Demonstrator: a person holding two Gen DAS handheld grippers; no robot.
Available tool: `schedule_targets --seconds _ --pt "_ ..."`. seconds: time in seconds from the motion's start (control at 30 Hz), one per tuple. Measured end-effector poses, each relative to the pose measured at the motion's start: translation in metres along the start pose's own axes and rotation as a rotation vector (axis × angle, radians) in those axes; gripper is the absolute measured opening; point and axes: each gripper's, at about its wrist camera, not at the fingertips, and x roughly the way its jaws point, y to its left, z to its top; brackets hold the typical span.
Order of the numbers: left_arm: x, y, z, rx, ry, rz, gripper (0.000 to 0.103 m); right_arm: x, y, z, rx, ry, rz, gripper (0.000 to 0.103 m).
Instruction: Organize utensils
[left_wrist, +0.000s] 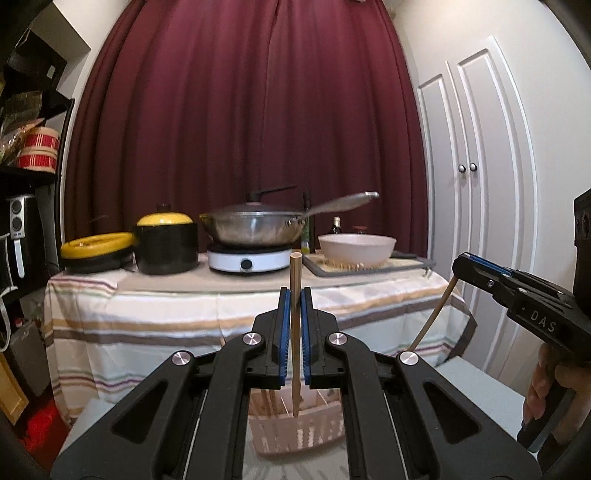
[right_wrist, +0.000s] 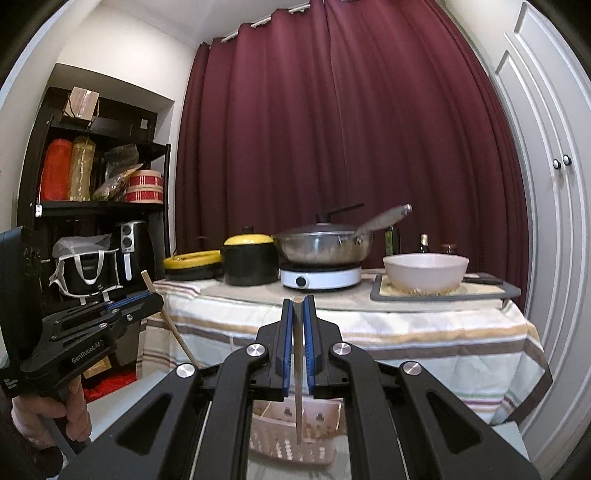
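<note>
My left gripper (left_wrist: 295, 295) is shut on a wooden chopstick (left_wrist: 295, 332) held upright, tip pointing down over a pale slotted utensil basket (left_wrist: 295, 428) on a white surface below. My right gripper (right_wrist: 298, 306) is shut on a second chopstick (right_wrist: 298, 369), also upright above the same basket (right_wrist: 291, 439). Each gripper shows in the other's view: the right one (left_wrist: 458, 264) at the right edge with its chopstick (left_wrist: 432, 314) slanting down, the left one (right_wrist: 155, 299) at the left edge with its chopstick (right_wrist: 166, 317). Several sticks stand in the basket's left compartment.
Behind stands a table with a striped cloth (left_wrist: 184, 317) carrying a black and yellow pot (left_wrist: 164, 243), a wok on a white hob (left_wrist: 255, 229), and a white bowl (left_wrist: 356, 249) on a grey tray. A black shelf (right_wrist: 92, 184) is left, white cupboard doors (left_wrist: 476, 166) right.
</note>
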Motion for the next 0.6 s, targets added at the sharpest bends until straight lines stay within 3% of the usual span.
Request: schedule_targets --seconds 0.27,0.6 --pt "0.024 0.005 0.016 0.021 -0.052 0.059 0.006 0.023 0.001 0.012 -0.011 -0.041 -0.012 0.007" --pt "0.066 0.020 0.003 -0.011 -0.005 0.087 0.006 0.054 -0.003 0.001 -0.015 -0.027 -0.030 0.007"
